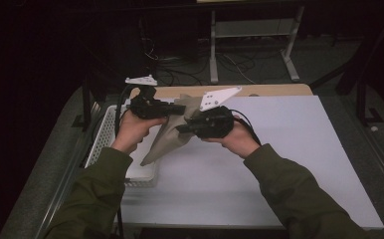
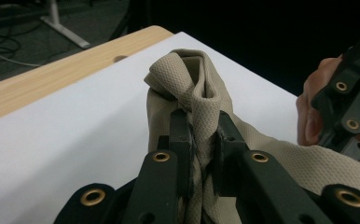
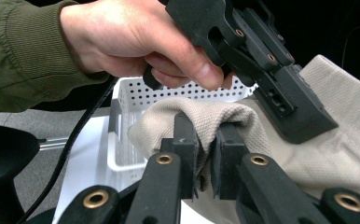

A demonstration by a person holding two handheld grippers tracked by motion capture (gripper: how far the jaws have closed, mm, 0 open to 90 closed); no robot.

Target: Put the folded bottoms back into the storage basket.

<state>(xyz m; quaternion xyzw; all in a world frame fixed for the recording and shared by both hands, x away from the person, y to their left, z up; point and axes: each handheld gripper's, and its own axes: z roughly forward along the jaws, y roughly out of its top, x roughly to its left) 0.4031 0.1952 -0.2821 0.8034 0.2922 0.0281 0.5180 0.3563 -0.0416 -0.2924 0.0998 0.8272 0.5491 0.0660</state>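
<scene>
Both grippers' fingers [image 2: 201,135] clamp beige cloth [image 1: 167,137]; long axis hangs diag. toward basket [image 1: 105,134].

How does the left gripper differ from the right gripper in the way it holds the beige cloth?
The left gripper pinches a narrow twisted fold of the beige cloth; the right gripper pinches a broader rounded fold. In the high view the left gripper sits farther from the person than the right. Both are shut on the cloth, lifted above the table.

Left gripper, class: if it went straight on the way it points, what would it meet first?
Beyond the beige cloth it clamps, the left gripper would probably meet the white table; depth is unclear.
</scene>
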